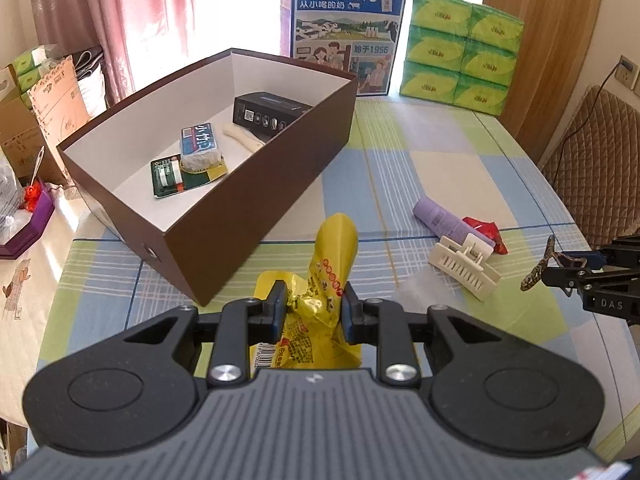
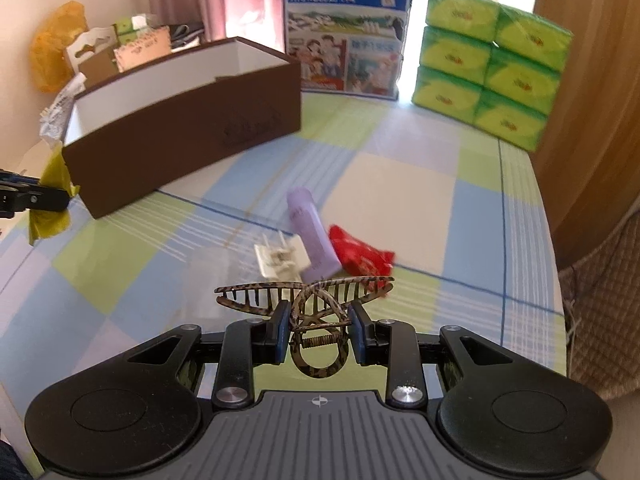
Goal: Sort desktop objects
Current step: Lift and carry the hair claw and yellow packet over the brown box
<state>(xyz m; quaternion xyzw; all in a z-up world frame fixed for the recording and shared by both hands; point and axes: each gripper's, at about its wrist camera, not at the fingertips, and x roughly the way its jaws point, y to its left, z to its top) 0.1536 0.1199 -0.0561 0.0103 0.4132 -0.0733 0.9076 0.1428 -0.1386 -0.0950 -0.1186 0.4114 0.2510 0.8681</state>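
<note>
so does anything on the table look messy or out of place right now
Nothing spilled or broken. The purple tube, white hair claw and red wrapper lie in a loose heap on the checked tablecloth, still outside the brown box.

Red packet (image 1: 486, 232) half behind purple tube (image 1: 448, 220), motion-blurred tabletop items

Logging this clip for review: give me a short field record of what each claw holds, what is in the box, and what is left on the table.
left claw: shut on yellow snack packet
right claw: shut on tortoiseshell hair clip
brown box: open, holds black carton, blue packet, green card
left on tablecloth: purple tube, white hair clip, red wrapper
</note>
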